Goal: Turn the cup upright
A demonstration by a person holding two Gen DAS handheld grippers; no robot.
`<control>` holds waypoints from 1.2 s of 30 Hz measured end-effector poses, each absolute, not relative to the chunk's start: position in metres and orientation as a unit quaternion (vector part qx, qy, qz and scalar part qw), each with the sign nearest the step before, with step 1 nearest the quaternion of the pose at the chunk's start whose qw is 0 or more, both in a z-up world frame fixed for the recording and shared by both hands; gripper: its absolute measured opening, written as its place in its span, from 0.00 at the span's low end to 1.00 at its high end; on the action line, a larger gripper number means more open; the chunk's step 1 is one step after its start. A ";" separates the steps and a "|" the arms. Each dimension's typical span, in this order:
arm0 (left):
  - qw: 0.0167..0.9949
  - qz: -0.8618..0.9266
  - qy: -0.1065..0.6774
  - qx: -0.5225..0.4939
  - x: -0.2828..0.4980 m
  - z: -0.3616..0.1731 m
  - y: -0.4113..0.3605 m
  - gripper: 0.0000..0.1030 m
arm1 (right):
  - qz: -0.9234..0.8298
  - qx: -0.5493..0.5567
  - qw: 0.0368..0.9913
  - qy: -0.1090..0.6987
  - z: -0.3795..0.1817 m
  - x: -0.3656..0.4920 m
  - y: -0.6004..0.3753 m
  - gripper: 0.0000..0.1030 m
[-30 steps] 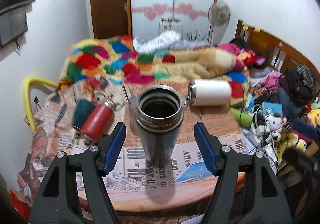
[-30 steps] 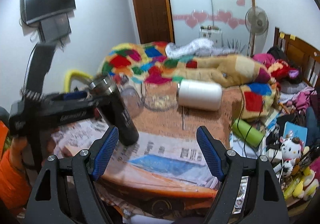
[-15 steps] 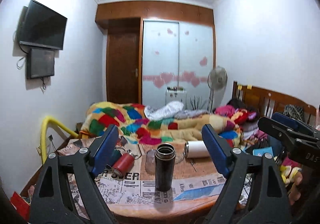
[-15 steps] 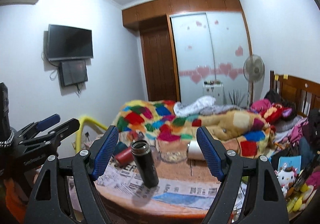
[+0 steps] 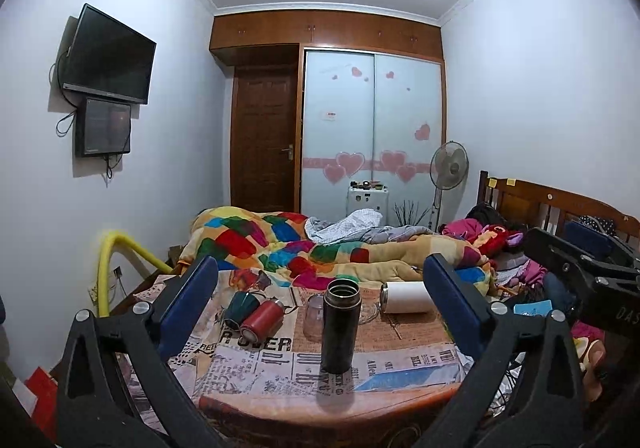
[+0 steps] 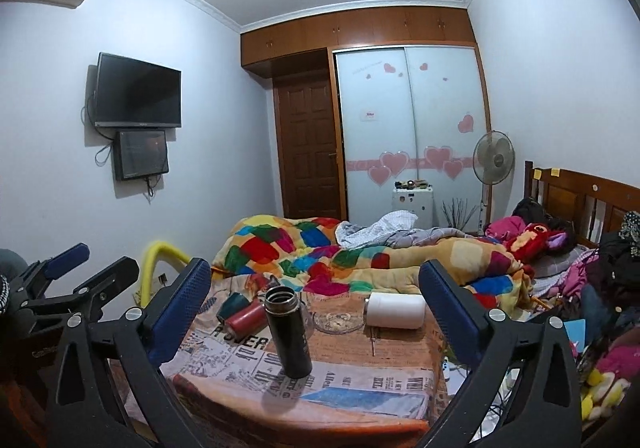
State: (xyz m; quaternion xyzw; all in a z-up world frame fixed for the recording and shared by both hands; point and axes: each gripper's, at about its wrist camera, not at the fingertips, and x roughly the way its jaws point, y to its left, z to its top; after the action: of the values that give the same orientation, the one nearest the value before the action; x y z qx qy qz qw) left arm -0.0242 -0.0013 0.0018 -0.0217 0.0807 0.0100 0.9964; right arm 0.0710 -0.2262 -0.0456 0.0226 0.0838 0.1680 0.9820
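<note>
A tall dark metal cup (image 5: 339, 326) stands upright, mouth open at the top, on the newspaper-covered table (image 5: 280, 376); it also shows in the right wrist view (image 6: 289, 332). My left gripper (image 5: 320, 312) is open and empty, held well back from the cup. My right gripper (image 6: 314, 316) is open and empty, also back from the table. The left gripper shows at the left edge of the right wrist view (image 6: 76, 280), and the right gripper at the right edge of the left wrist view (image 5: 580, 272).
On the table behind the cup lie a red cup (image 5: 261, 322), a green cup (image 5: 240, 306), a white cup (image 5: 406, 297), all on their sides, plus a clear glass (image 5: 314, 316) and a glass dish (image 6: 338, 320). A cluttered bed (image 5: 340, 248) lies beyond.
Both grippers have pulled back and up from the table. One second ago the left gripper was open close around the upright dark cup; now the cup stands alone, farther away.
</note>
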 end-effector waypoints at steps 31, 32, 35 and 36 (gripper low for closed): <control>0.996 0.009 0.084 -0.020 -0.024 -0.003 -0.005 1.00 | 0.176 0.019 0.980 0.095 -0.048 0.066 -0.226 1.00; 0.996 0.009 0.084 -0.020 -0.024 -0.003 -0.006 1.00 | 0.176 0.019 0.979 0.096 -0.047 0.066 -0.226 1.00; 0.996 0.009 0.083 -0.021 -0.024 -0.003 -0.006 1.00 | 0.176 0.018 0.979 0.096 -0.048 0.066 -0.227 1.00; 0.996 0.008 0.084 -0.022 -0.024 -0.004 -0.006 1.00 | 0.176 0.018 0.980 0.096 -0.048 0.065 -0.227 1.00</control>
State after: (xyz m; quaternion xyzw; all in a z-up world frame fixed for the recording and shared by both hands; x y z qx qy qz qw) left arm -0.0240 -0.0061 -0.0040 -0.0216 0.0840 0.0081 0.9962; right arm 0.0655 -0.2270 -0.0475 0.0181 0.0956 0.1760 0.9796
